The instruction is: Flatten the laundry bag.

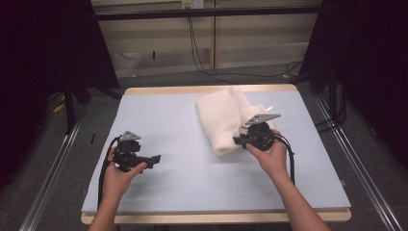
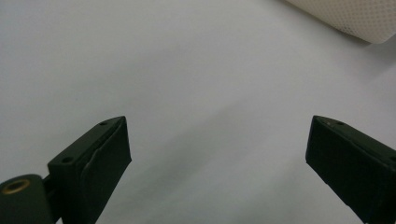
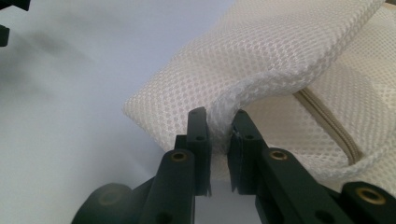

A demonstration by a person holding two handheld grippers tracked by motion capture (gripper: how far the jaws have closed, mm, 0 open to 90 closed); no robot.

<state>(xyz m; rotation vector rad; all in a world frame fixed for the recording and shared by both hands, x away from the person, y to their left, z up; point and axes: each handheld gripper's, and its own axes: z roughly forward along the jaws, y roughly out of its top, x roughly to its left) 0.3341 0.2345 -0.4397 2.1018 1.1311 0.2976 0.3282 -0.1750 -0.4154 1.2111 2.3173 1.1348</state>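
Mesh bag (image 1: pixel 222 119), white, lies folded on the pale blue table cover (image 1: pixel 183 168), directly ahead of and partly under our right gripper (image 1: pixel 239 140). In the right gripper view we see the jaws pinched on a bunched edge of the mesh (image 3: pixel 261 60), the fabric squeezed between the two black pads and rising up and away from them in a lifted fold. Just right of those jaws a beige zipper (image 3: pixel 329 123) runs diagonally across the lower layer of the bag. From above, the right gripper sits at the bag's near corner, our right hand (image 1: pixel 273 155) wrapped around its body, the grey plate (image 1: pixel 262 118) on top over the fabric, and the cable (image 1: pixel 290 161) trailing back along the forearm.

Our left gripper (image 1: pixel 155 160) is well apart from the bag, off to its left, held low over bare table cover with our left hand (image 1: pixel 120 174) around it. Its jaws stand wide apart with nothing between them; in the left gripper view we see plain cover ahead of them and a corner of the bag (image 2: pixel 355 18) far up and to the right of the right-hand jaw. The left gripper points toward the right gripper.
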